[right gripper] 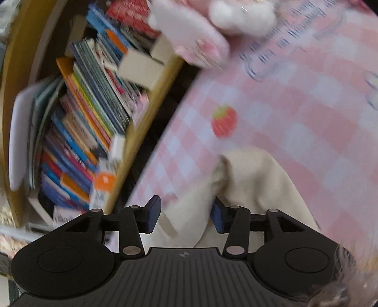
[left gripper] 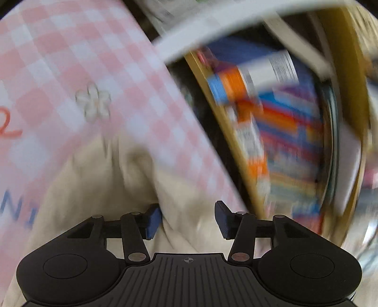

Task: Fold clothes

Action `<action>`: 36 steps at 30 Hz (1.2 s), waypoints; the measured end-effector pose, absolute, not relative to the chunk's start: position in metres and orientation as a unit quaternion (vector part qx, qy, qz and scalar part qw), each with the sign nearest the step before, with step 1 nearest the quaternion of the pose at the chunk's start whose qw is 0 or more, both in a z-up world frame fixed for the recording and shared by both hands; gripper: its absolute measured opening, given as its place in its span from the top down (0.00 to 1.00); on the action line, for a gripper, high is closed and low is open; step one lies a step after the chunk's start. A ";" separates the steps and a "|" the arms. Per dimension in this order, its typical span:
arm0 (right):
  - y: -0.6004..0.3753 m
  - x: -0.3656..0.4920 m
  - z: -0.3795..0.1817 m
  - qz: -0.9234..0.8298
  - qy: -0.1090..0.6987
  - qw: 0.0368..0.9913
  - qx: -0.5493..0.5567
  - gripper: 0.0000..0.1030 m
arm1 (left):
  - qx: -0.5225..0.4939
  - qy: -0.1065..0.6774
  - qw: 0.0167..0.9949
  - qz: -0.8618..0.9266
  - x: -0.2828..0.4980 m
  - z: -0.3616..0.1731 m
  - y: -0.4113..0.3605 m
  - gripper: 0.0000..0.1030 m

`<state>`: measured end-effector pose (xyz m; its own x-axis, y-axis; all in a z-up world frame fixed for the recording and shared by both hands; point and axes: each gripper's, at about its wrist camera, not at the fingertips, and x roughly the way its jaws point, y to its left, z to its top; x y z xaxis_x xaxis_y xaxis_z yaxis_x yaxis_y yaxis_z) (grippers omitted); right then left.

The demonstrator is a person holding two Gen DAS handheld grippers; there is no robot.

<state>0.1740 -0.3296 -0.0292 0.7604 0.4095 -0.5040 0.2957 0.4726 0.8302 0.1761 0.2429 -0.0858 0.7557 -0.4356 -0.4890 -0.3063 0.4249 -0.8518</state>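
A cream garment [left gripper: 132, 179] lies bunched on a pink-and-white checked cloth [left gripper: 70, 61]. My left gripper [left gripper: 187, 219] hovers over the garment with its blue-padded fingers [left gripper: 152, 220] wide apart, so it is open and only fabric shows in the gap. In the right wrist view the same cream garment [right gripper: 255, 184] rises in a fold between the fingers [right gripper: 217, 218] of my right gripper [right gripper: 185, 216], which is also open. The checked cloth [right gripper: 295, 122] carries a strawberry print [right gripper: 224, 124]. Both views are blurred by motion.
A wooden bookshelf [right gripper: 146, 113] packed with colourful books [right gripper: 82, 132] stands past the edge of the checked cloth, and it shows in the left wrist view as the bookshelf [left gripper: 278, 132]. A white curved bar [left gripper: 212, 26] crosses above. A white plush toy [right gripper: 243, 16] sits at the far end.
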 end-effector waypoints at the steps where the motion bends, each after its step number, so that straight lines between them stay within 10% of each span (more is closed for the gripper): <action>1: -0.332 0.178 -0.024 0.036 0.336 0.789 0.514 0.59 | -0.543 0.330 0.771 -0.041 0.176 -0.080 0.248 0.53; 6: -0.343 0.195 0.000 0.038 0.293 0.801 0.520 0.58 | -0.516 0.311 0.796 -0.056 0.165 -0.057 0.255 0.51; 17: -0.275 0.141 0.000 0.046 0.438 0.869 0.223 0.59 | -0.119 0.426 0.875 -0.198 0.134 -0.045 0.101 0.51; 28: -0.300 0.217 0.035 0.032 0.327 0.894 0.305 0.60 | -0.259 0.378 0.877 -0.145 0.198 -0.026 0.125 0.50; 36: -0.271 0.158 0.017 0.137 0.374 0.915 0.062 0.62 | -0.227 0.385 0.889 -0.102 0.126 -0.024 0.117 0.51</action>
<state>0.1577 -0.2705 0.0167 0.6825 0.2967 -0.6680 -0.2038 0.9549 0.2159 0.1257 0.1173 -0.0241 0.6828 -0.3567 -0.6376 0.0072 0.8760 -0.4823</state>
